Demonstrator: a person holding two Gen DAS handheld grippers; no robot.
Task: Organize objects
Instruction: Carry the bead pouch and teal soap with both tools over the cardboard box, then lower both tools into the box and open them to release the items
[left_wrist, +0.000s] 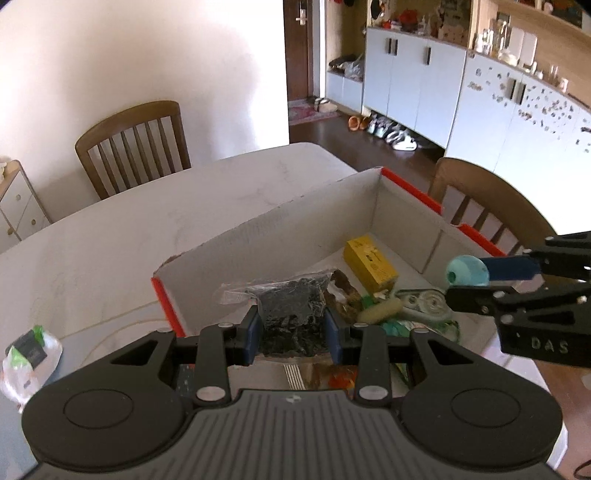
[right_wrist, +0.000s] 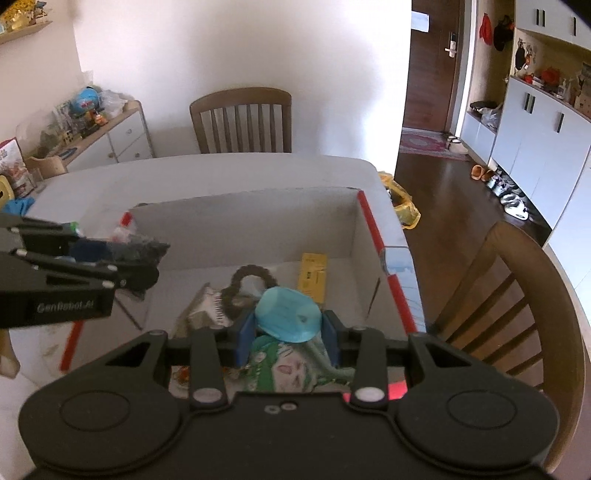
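An open cardboard box (left_wrist: 295, 229) with red edges stands on the white table; it also shows in the right wrist view (right_wrist: 243, 221). My left gripper (left_wrist: 293, 332) is shut on a clear bag of dark bits (left_wrist: 291, 310) and holds it over the box's near end; this gripper shows at the left of the right wrist view (right_wrist: 144, 258). My right gripper (right_wrist: 288, 336) is shut on a light blue egg-shaped object (right_wrist: 288, 314) above the box; the same object (left_wrist: 467, 271) shows at the right of the left wrist view. Inside the box lie a yellow carton (left_wrist: 369, 264), a tape dispenser (left_wrist: 424, 302) and a dark ring (right_wrist: 251, 277).
A plastic packet (left_wrist: 29, 354) lies on the table left of the box. Wooden chairs stand at the far side (right_wrist: 242, 120) and at the right (right_wrist: 517, 314) of the table. A green patterned pouch (right_wrist: 288, 365) lies in the box under my right gripper.
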